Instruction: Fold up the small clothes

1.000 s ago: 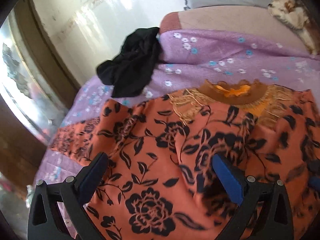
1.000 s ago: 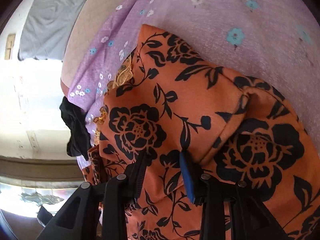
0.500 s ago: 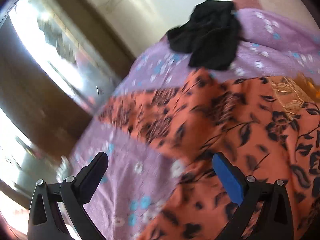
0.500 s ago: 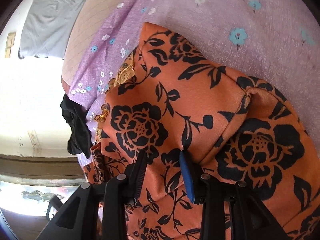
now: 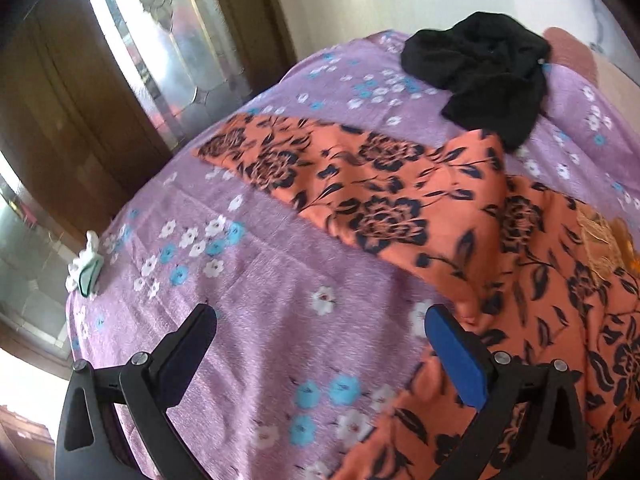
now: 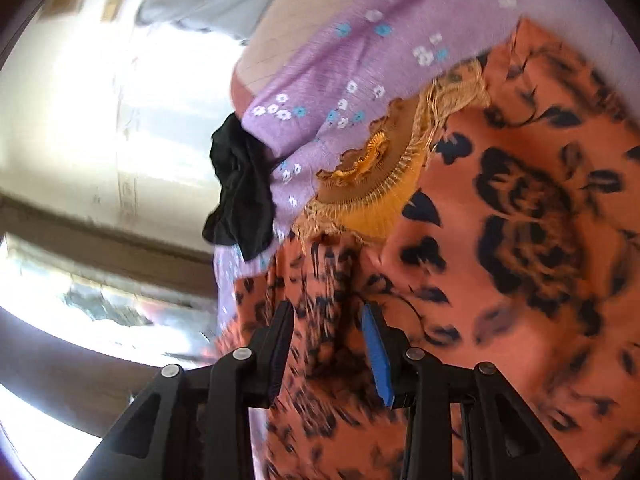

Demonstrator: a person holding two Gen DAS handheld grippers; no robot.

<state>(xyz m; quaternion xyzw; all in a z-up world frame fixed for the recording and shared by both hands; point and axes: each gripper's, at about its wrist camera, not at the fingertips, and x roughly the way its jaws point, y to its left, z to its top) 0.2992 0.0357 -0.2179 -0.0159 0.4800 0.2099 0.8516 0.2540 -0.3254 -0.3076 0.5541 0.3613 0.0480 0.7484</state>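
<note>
A bed covered with a lilac floral bedsheet (image 5: 256,280) fills most of the left wrist view; dark wooden doors with patterned glass (image 5: 132,40) stand in the upper left of the frame, beside a pale wall. The orange garment with black flowers (image 5: 400,200) lies spread across the sheet from the centre to the lower right, one sleeve reaching toward the upper left. A crumpled black cloth (image 5: 488,68) sits at the upper right, touching the garment's edge. A small white item (image 5: 85,268) rests at the left edge of the bed. The left tool (image 5: 320,344) hangs wide open and empty over the sheet. The right tool (image 6: 328,336) is closed on a bunched fold of the orange garment, in a blurred view.
</note>
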